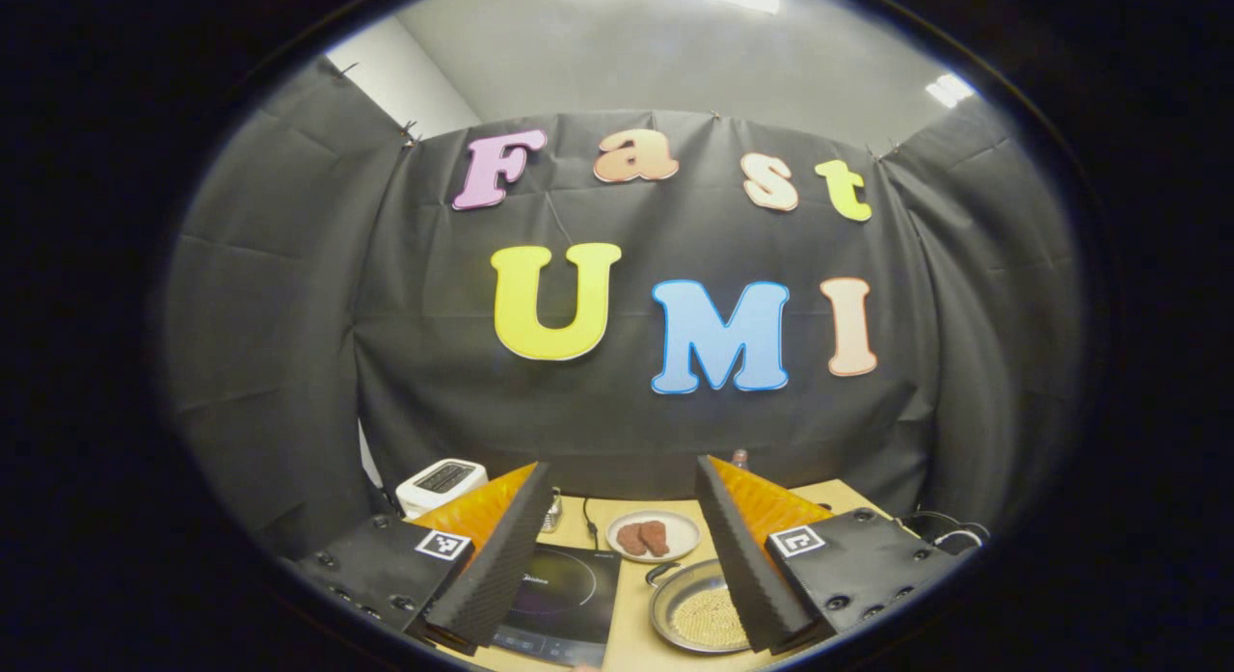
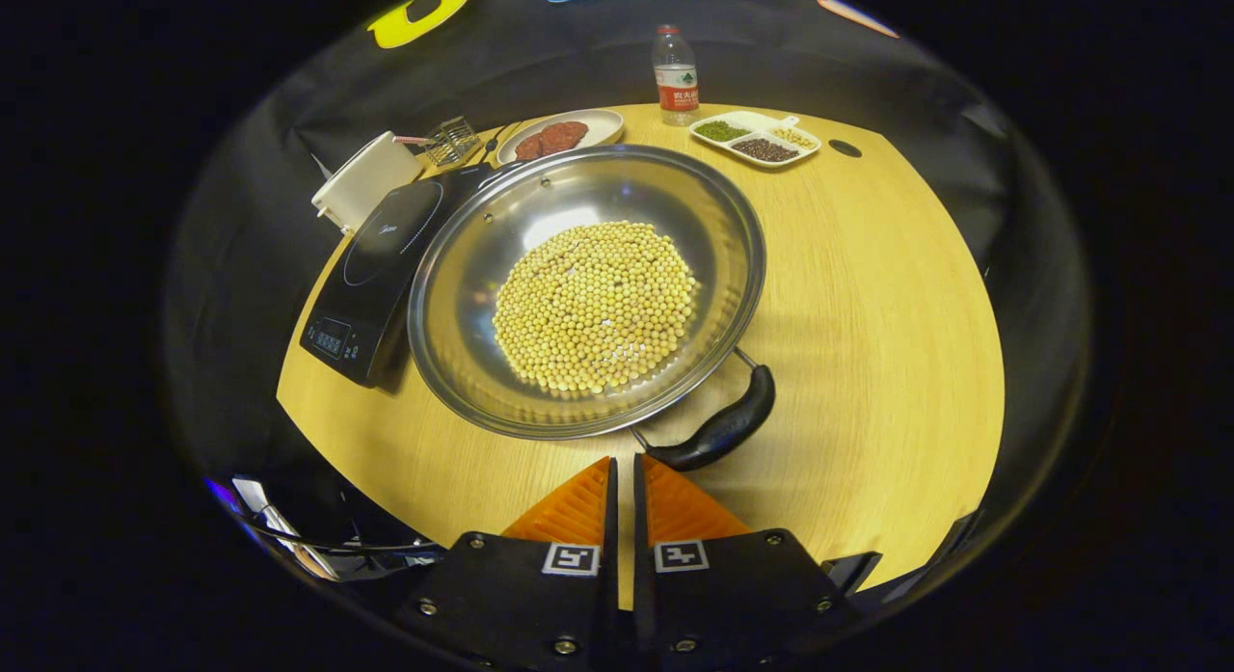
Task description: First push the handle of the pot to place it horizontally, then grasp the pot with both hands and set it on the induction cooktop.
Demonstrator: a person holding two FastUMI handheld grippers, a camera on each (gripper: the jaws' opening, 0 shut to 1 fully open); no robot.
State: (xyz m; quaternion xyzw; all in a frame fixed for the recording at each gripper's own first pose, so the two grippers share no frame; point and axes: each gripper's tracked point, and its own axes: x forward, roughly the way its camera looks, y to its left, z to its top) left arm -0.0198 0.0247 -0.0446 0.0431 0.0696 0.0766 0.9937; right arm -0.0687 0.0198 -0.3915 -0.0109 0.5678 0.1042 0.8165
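Note:
A wide steel pot (image 2: pixel 463 296) full of yellow beans (image 2: pixel 596 304) sits on the wooden table (image 2: pixel 868 296), its left rim beside the black induction cooktop (image 2: pixel 371 267). Its dark handle (image 2: pixel 723 426) sticks out at the near right. My right gripper (image 2: pixel 623 465) is shut with nothing in it, fingertips just short of the handle's base and the pot's near rim. In the left gripper view my left gripper (image 1: pixel 622 489) is open and held high, looking at the booth wall, with the cooktop (image 1: pixel 564 590) and the pot (image 1: pixel 694 614) low between its fingers.
A plate of brown meat pieces (image 2: pixel 554 134), a water bottle (image 2: pixel 675 74), a divided dish of grains (image 2: pixel 757 137), a small wire basket (image 2: pixel 448 137) and a white toaster (image 2: pixel 362 182) stand along the table's far side. Cables (image 2: pixel 318 547) hang at the near left edge.

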